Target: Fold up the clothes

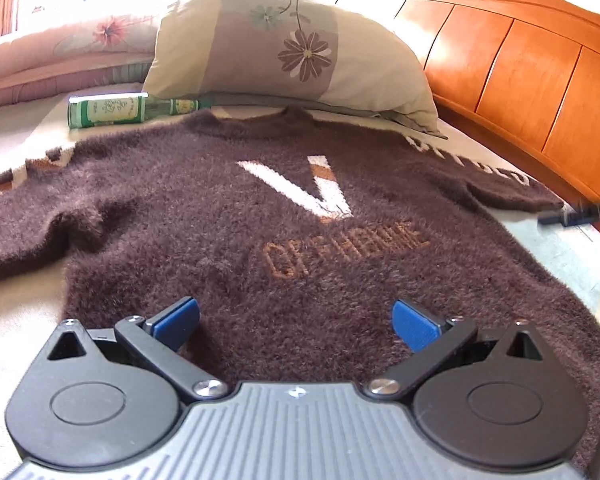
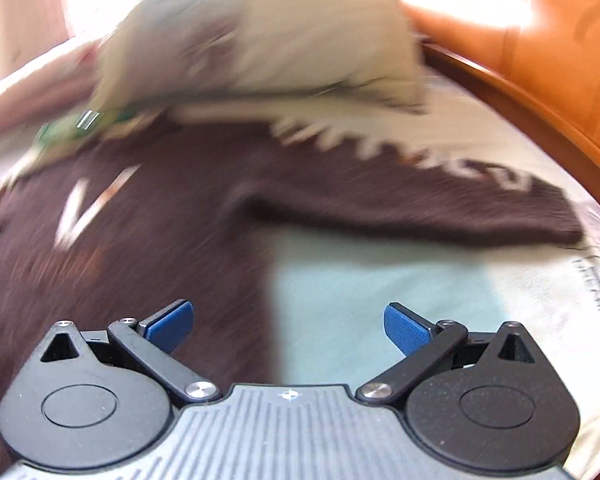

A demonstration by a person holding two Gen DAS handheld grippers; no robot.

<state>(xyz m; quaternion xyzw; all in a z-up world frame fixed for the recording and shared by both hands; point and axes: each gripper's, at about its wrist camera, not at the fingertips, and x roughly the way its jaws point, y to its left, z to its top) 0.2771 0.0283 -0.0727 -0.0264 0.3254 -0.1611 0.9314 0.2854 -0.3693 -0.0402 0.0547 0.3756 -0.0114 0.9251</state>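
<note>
On the bed (image 1: 16,320): one brown sweater (image 1: 228,216) spread flat, front up, collar toward the headboard (image 1: 520,60). Its left sleeve end is cut off in the left wrist view. One green bottle (image 1: 108,111) lies beside one flowered pillow (image 1: 284,44); right wrist view is motion-blurred, so both are smears there. Left gripper (image 1: 296,322) wide open, holding nothing, over the hem. Right gripper (image 2: 288,322) wide open, empty, over the sweater's side edge; only this view shows the whole right sleeve (image 2: 440,204).
</note>
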